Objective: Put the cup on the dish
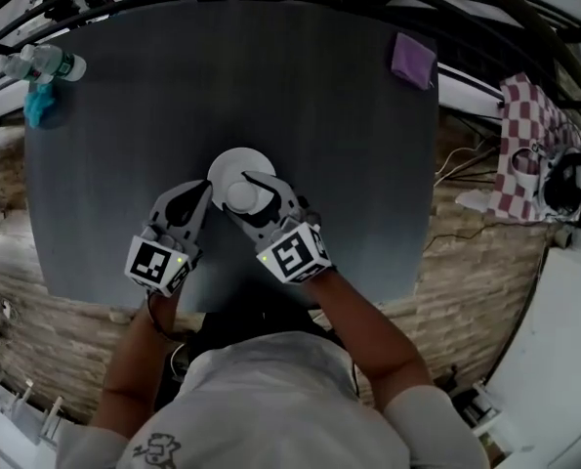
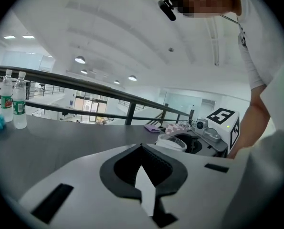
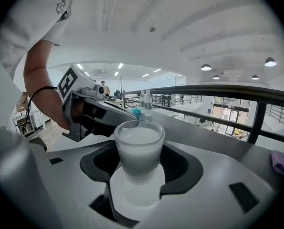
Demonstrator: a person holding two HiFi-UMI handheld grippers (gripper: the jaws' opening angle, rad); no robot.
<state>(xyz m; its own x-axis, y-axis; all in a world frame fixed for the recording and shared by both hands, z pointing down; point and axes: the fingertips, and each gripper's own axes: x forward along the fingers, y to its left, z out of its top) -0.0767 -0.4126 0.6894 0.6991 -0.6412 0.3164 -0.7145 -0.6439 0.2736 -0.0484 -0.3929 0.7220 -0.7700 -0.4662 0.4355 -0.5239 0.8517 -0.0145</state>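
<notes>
Gripping one frosted glass cup point(image 3: 139, 149), the right gripper point(image 1: 249, 195) has its two jaws closed in on the cup's sides, the dark pads point(image 3: 180, 163) touching it left and right.

- Cup: 1. Upright, mouth up, between the right gripper's jaws and directly over the dish. Whether its base rests on the dish or hangs just above it cannot be told.
- Dish point(image 1: 233, 162): 1. White, round, flat on the table, under the right gripper's jaws and just beside the left gripper's tips.
- Left gripper point(image 2: 142, 147): 1. Jaws brought together at the tips, nothing between them. It lies just beside the right gripper, on that gripper's left.
- Marker cubes: 2, one on each gripper, point(image 1: 158, 262) and point(image 1: 292, 254).
- Table point(image 1: 270, 86): 1. Dark grey, bearing everything listed except the checkered cloth.
- Water bottles point(image 1: 41, 62): 2. Clear with green labels, side by side, well apart from the left gripper, far ahead and to its left.
- Teal cloth point(image 1: 38, 104): 1. Just beside the bottles, on their near side.
- Purple cloth point(image 1: 413, 59): 1. Far ahead of the right gripper, to its right, at the table's corner.
- Checkered cloth point(image 1: 529, 149): 1. Red and white, off the table, well to the right gripper's right.
</notes>
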